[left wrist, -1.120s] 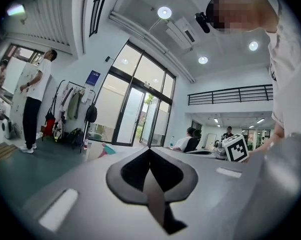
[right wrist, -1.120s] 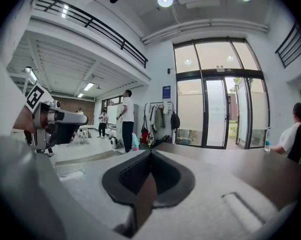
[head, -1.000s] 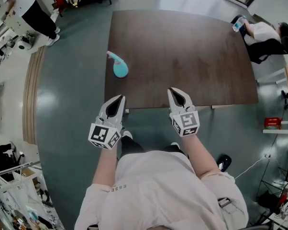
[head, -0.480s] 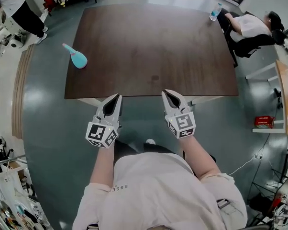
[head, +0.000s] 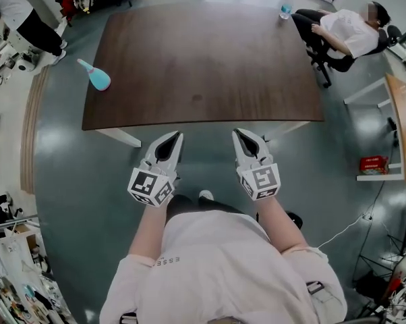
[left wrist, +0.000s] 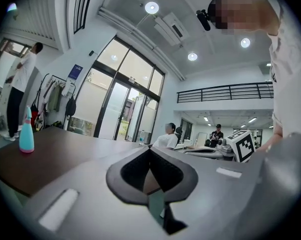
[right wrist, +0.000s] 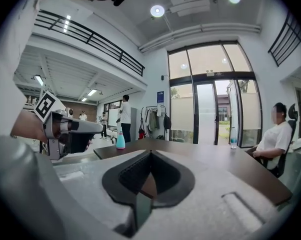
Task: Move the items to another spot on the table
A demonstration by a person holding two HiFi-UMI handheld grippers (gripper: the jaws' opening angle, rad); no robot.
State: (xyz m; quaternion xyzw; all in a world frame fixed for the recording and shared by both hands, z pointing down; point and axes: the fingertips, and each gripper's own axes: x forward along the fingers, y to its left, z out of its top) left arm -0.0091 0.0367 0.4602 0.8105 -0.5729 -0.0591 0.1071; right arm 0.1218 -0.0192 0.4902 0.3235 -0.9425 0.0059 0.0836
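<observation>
Seen from above, one large brown table (head: 203, 59) fills the middle, its legs (head: 120, 137) only partly showing under the near edge. Two other people are present: a seated person (head: 344, 32) past the far right corner, and a standing person (head: 21, 19) at far left, cut off by the frame.

Two containers stand on the table. A teal spray bottle (head: 95, 77), the thing to move, sits at the left edge; its contents cannot be seen. A small clear bottle (head: 286, 9) at the far right corner may hold water, but it is too small to be sure.

Two grippers are held short of the near edge, well apart from both bottles. The left gripper (head: 175, 136) and right gripper (head: 239, 133) each have jaws closed together, with nothing between them.
</observation>
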